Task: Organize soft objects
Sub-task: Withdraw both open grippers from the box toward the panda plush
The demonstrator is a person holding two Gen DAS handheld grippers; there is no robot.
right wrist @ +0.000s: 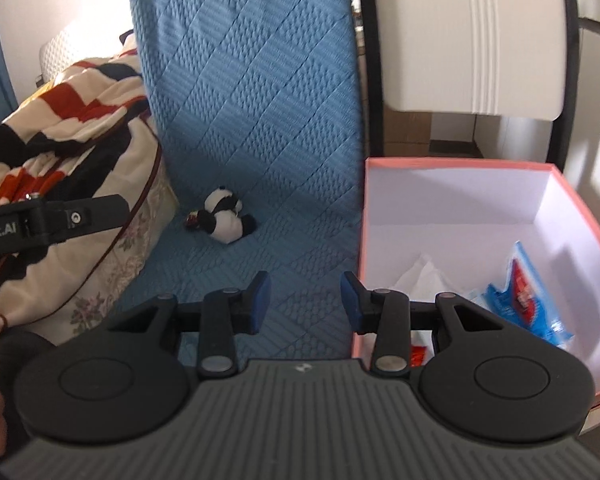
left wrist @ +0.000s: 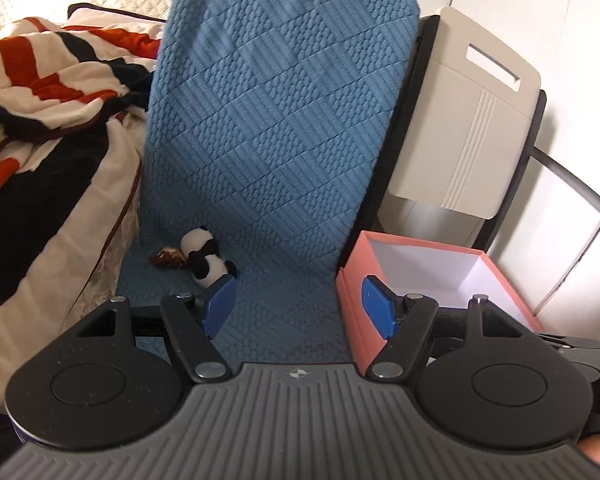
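Striped blanket: it lies bunched at the left edge of the blue seat cover, on the bed side; you have not tidied it, and whether it counts as part of the job I cannot tell.
Blue seat cover: it carries the one loose toy; apart from that toy its seat part looks bare.
Toy panda: it lies on its side on the seat, toward the left back corner where seat meets backrest, well apart from the box; this is what you have left to move, as I judge it.
Left claw: your jaws stand wide apart with nothing between them; in the left wrist view the left pad sits just in front of the panda, not touching as far as I can see.
Right claw: released too, holding nothing, hovering over the front edge of the seat beside the box wall.
Pink box: it stands open at the right edge of the seat.
Blue packet: already inside the box, by its right wall.
White tissue: also inside, near the front left corner.
Progress: roughly most of the way; panda into the box remains.
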